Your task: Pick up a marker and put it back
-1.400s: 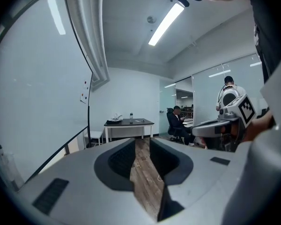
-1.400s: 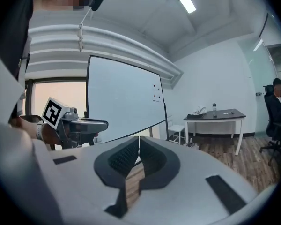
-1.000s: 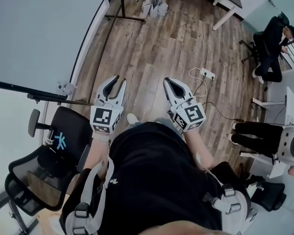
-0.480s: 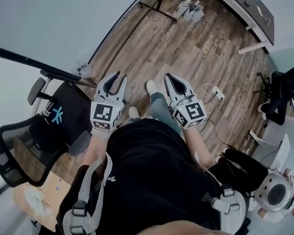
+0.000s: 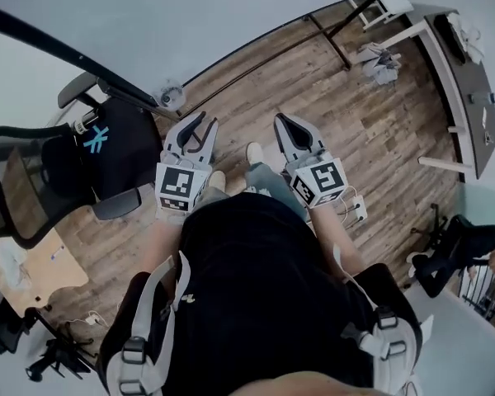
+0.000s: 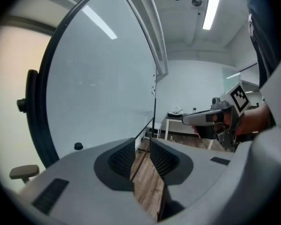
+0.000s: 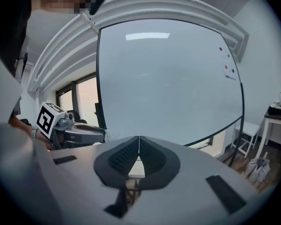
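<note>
No marker shows in any view. A large whiteboard [image 5: 190, 15] on a black stand fills the top of the head view and stands in front of both grippers [image 6: 98, 88] [image 7: 168, 78]. Two small red dots [image 7: 220, 49] sit near its upper right corner. My left gripper [image 5: 205, 124] is held at waist height, its jaws a narrow gap apart with nothing between them [image 6: 142, 142]. My right gripper [image 5: 285, 124] is level beside it, its jaws closed tip to tip and empty [image 7: 139, 138]. Each gripper shows in the other's view.
A black office chair [image 5: 33, 172] stands at the left, close to my left arm. A wooden desk corner [image 5: 33, 262] lies lower left. A grey desk [image 5: 462, 64] is at the right, a power strip [image 5: 355, 209] is on the plank floor, and a seated person [image 5: 454, 250] is at the lower right.
The head view has swung: the whiteboard now fills more of the top and the chair sits higher at the left. Both grippers keep the same pose in front of my body.
</note>
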Demonstrator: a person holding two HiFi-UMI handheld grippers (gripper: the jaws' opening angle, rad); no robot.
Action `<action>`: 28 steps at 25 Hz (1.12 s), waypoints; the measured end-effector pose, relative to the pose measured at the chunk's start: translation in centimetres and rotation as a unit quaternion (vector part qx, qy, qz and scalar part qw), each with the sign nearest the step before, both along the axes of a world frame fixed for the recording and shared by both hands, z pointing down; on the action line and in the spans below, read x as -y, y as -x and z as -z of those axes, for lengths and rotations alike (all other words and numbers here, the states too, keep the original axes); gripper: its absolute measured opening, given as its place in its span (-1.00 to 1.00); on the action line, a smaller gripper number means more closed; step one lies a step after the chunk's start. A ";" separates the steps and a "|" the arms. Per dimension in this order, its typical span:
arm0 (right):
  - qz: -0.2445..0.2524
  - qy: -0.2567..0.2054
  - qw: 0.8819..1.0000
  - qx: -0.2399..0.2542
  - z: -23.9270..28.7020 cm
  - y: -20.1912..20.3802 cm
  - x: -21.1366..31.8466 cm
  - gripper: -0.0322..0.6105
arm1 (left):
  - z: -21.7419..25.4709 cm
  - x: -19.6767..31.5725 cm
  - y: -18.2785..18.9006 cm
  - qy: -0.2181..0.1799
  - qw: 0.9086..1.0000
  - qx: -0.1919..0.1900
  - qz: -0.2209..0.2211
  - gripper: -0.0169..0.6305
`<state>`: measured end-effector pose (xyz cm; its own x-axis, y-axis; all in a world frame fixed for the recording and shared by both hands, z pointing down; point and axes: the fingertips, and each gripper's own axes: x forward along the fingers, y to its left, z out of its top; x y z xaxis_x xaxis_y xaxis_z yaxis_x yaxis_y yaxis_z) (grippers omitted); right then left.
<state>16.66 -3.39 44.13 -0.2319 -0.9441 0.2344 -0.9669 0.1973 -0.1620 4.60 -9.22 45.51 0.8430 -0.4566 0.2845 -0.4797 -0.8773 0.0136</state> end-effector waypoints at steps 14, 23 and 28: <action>0.175 0.004 0.985 -0.009 -0.6 3.8 9.4 -0.85 | -2.9 4.3 5.9 0.015 0.983 0.015 0.185 -0.68; 0.213 0.006 0.977 -0.018 -0.9 4.8 11.7 -0.85 | -3.7 6.3 8.7 0.003 0.968 0.027 0.251 -0.66; 0.218 0.006 0.976 -0.027 -0.9 4.5 12.5 -0.85 | -3.5 7.4 8.8 -0.014 0.965 0.031 0.259 -0.63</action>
<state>12.13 -15.84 45.03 -0.5973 -0.7557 0.2687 -0.7990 0.5896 -0.1179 -4.15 -16.61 49.02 0.4811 -0.8206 0.3084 -0.8532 -0.5191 -0.0501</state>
